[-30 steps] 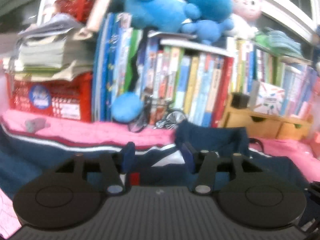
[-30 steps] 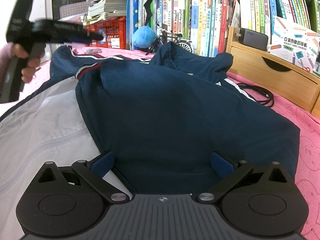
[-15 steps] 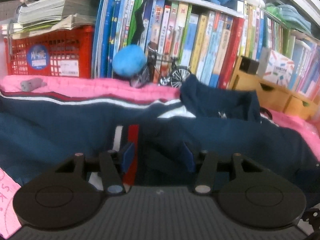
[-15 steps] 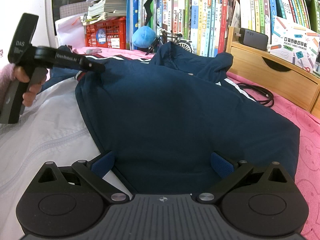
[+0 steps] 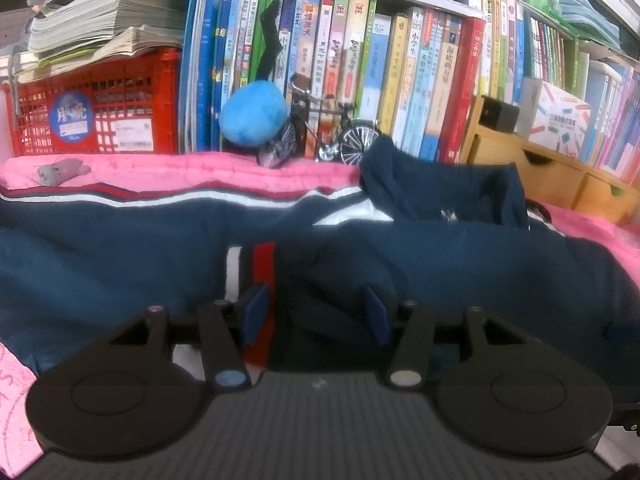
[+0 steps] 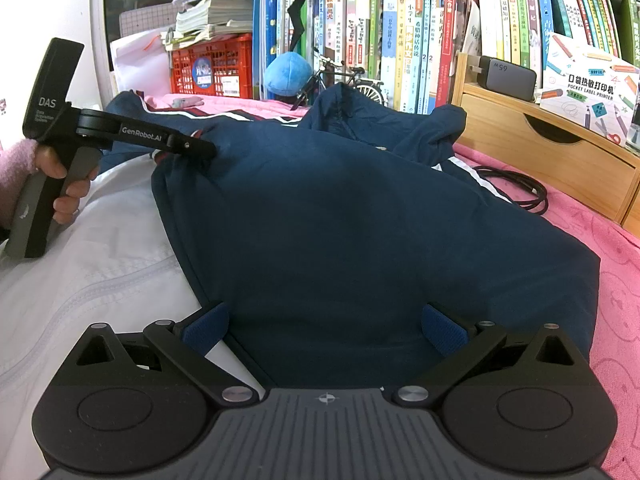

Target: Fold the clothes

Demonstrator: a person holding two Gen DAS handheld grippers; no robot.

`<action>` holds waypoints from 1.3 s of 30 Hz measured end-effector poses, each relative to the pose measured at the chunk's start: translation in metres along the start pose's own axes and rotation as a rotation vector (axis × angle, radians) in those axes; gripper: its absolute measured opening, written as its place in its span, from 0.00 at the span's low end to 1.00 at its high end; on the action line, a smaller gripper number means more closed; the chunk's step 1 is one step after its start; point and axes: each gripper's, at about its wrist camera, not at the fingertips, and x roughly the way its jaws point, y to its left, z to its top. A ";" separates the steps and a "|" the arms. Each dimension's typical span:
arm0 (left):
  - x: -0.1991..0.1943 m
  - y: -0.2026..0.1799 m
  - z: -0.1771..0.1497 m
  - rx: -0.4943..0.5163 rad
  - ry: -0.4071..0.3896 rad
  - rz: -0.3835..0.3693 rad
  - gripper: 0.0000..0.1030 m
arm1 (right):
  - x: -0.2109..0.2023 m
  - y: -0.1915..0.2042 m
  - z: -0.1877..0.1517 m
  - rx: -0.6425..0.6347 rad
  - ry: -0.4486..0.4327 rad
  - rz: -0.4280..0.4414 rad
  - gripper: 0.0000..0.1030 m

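A navy jacket point(image 6: 340, 216) with white and red stripes and a white lining point(image 6: 80, 264) lies partly folded on a pink bed cover point(image 6: 608, 280). It also shows in the left wrist view point(image 5: 460, 272). My left gripper point(image 5: 316, 312) is open, its pads point(image 5: 256, 312) down on the jacket's striped edge with navy cloth between them. In the right wrist view the left gripper point(image 6: 200, 148) touches the fold's far left corner. My right gripper point(image 6: 324, 328) is wide open, low over the jacket's near edge.
A packed bookshelf point(image 6: 400, 32) stands behind the bed, with a red crate point(image 6: 216, 68), a blue plush ball point(image 6: 288, 74) and a model bicycle point(image 5: 320, 136). A wooden drawer unit point(image 6: 540, 144) and a black cable point(image 6: 516, 188) are at the right.
My left gripper has come down and forward onto the jacket's striped edge. Its jaws stay open. My right gripper has not moved.
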 end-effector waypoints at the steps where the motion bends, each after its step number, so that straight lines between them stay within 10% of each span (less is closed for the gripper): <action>1: 0.000 0.000 0.000 0.000 0.000 0.000 0.51 | 0.000 0.000 0.000 0.000 0.000 0.000 1.00; 18: -0.015 -0.001 0.006 0.013 -0.017 -0.008 0.52 | 0.000 0.000 0.000 0.002 0.000 0.000 1.00; 24: -0.028 0.015 0.014 0.023 -0.023 0.130 0.50 | 0.000 0.001 0.000 0.003 0.000 -0.001 1.00; 34: -0.057 -0.037 0.008 0.155 -0.059 -0.170 0.52 | 0.000 0.001 0.000 0.004 0.000 -0.002 1.00; 39: -0.035 -0.023 -0.012 0.199 0.035 -0.086 0.52 | 0.000 0.001 0.000 0.004 0.000 -0.002 1.00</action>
